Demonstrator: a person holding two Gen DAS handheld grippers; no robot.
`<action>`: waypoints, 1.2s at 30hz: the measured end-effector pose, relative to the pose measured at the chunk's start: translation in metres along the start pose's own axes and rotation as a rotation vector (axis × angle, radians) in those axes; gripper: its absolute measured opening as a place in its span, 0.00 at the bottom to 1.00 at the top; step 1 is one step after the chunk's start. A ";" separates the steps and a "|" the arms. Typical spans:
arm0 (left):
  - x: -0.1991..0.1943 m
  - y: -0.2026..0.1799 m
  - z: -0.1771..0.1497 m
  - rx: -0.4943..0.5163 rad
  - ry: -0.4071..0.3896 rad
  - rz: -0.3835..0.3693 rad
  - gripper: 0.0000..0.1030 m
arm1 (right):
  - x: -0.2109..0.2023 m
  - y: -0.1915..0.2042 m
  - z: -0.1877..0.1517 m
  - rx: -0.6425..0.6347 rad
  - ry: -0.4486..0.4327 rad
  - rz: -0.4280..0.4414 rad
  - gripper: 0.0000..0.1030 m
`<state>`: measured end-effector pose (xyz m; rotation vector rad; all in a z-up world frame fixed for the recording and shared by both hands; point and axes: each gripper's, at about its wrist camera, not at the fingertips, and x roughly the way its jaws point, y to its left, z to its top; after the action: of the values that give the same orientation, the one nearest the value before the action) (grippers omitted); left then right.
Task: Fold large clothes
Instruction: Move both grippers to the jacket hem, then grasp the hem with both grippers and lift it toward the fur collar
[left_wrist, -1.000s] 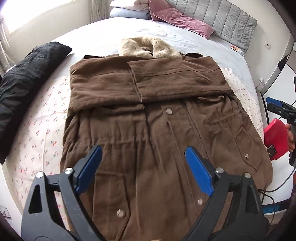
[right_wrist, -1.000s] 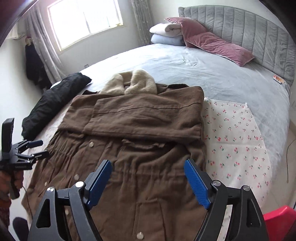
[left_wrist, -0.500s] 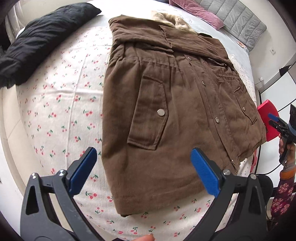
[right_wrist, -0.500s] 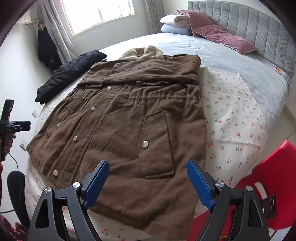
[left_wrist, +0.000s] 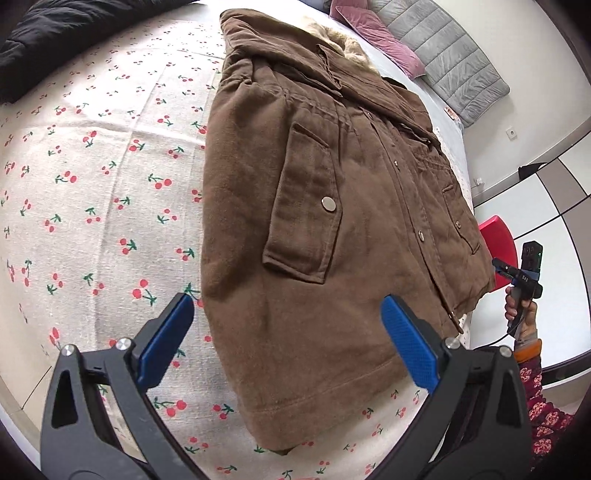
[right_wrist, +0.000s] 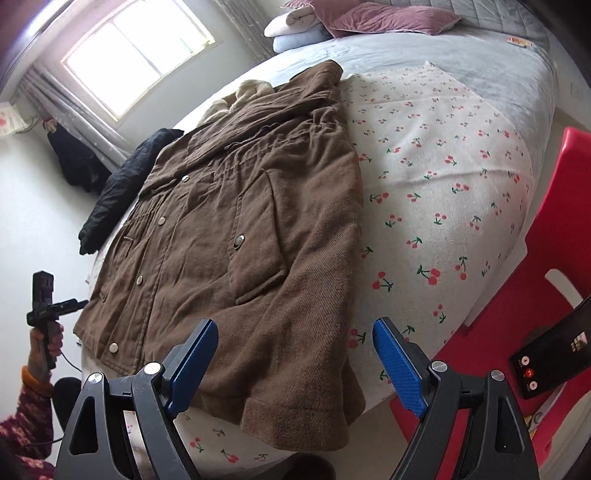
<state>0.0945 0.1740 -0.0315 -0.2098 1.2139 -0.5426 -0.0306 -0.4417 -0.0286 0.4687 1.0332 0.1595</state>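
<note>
A large brown coat with a fur collar lies front-up on a cherry-print sheet, both sleeves folded across its chest. My left gripper is open and empty, hovering over the coat's lower left hem corner. My right gripper is open and empty, over the coat at its lower right hem corner, which hangs at the bed's edge. Each gripper also shows small in the other's view, the right one at the far right and the left one at the far left.
A black garment lies on the bed left of the coat. A red plastic stool stands by the bed's right side with a black device near it. Pink pillows and folded blankets lie at the grey headboard.
Both grippers have pulled back from over the coat's middle down to its bottom hem corners and closer to the fabric. Both stay open. The coat has not moved.
</note>
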 end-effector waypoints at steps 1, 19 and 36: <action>0.002 0.003 0.000 -0.011 0.006 -0.014 0.95 | 0.004 -0.002 -0.001 0.010 0.005 0.004 0.84; 0.030 -0.014 -0.016 0.004 0.140 -0.144 0.82 | 0.027 0.011 -0.013 -0.022 0.041 0.002 0.63; 0.005 -0.004 -0.022 -0.094 0.007 -0.075 0.14 | -0.014 0.058 -0.012 -0.085 -0.162 -0.183 0.12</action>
<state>0.0737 0.1706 -0.0418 -0.3343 1.2427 -0.5525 -0.0424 -0.3917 0.0028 0.3028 0.9014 0.0024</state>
